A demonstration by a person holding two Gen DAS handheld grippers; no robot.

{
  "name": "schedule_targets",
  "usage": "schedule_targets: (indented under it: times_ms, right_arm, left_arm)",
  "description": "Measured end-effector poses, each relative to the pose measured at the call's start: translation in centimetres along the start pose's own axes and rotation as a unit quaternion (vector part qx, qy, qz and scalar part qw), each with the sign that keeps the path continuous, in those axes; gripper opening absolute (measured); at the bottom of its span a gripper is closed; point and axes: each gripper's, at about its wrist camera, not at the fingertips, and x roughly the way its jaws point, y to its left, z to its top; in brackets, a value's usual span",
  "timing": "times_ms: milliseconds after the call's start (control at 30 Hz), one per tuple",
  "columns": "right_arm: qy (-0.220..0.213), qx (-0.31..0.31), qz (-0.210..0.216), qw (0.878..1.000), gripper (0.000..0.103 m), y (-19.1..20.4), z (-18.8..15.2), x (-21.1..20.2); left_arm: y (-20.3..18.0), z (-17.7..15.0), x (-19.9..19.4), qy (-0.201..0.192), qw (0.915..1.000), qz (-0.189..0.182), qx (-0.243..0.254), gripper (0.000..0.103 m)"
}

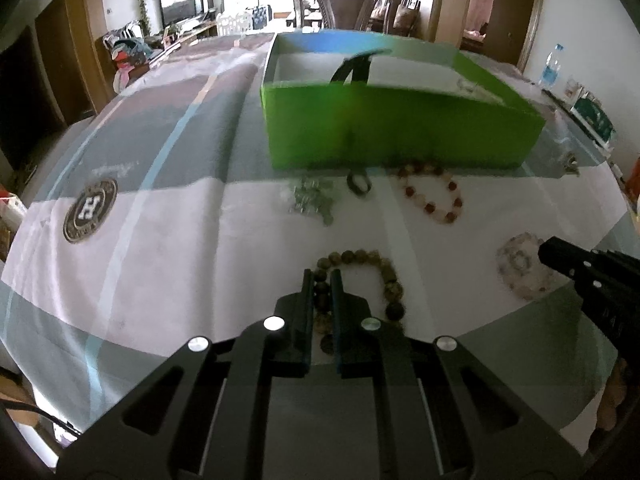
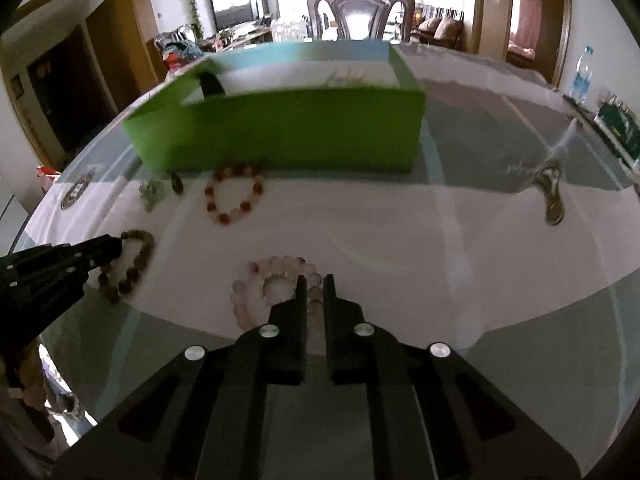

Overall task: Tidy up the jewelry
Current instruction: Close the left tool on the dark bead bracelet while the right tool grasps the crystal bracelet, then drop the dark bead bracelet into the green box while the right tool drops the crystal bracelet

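Observation:
A green box point(image 1: 400, 128) stands open at the table's middle; it also shows in the right wrist view point(image 2: 280, 132). My left gripper point(image 1: 322, 276) is shut on a brown bead bracelet point(image 1: 384, 276), seen too in the right wrist view point(image 2: 134, 264). My right gripper point(image 2: 314, 284) is shut on a pale pink bead bracelet point(image 2: 276, 280), which also shows in the left wrist view point(image 1: 520, 268). A red and white bead bracelet point(image 1: 434, 196) point(image 2: 236, 196), a silvery chain pile point(image 1: 312, 200) and a dark ring point(image 1: 358, 182) lie before the box.
A glass-topped table with a grey and white cloth point(image 1: 160, 240) holds everything. A metal trinket point(image 2: 554, 196) lies at the right. A water bottle point(image 2: 582, 76) and a green packet point(image 2: 620, 128) stand at the far right edge. A wooden chair point(image 1: 346, 4) is behind the table.

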Motion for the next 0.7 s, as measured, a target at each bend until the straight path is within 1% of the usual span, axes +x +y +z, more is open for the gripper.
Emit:
schedule_targets:
  times_ms: [167,367,533,633,700]
  right_arm:
    - [-0.047,-0.021,0.000,0.999,0.008,1.1,2.3,-3.2]
    - [-0.087,-0.043,0.001,0.995,0.008,2.4,5.0,-5.4]
    - [-0.113,-0.060,-0.003,0.992,0.008,3.1,7.4,-6.1]
    - [-0.129,-0.059,0.014,0.990,0.008,3.2,9.3,-6.0]
    - [-0.135,-0.056,0.017,0.989,0.008,3.3,10.5,-5.7]
  left_arm:
    - [-0.2,1.6,-2.6,-0.032,0.9994,-0.014,0.006,0.008]
    - [-0.3,3.4,-4.9,-0.057,0.9979,-0.027,0.011,0.008]
    - [-0.7,5.7,-6.3,-0.076,0.9963,-0.035,0.019,0.008]
    - [-0.8,7.8,-7.1,-0.097,0.9947,-0.023,0.025,0.008]
    - [-0.6,9.5,-7.3,-0.106,0.9939,-0.022,0.019,0.008]
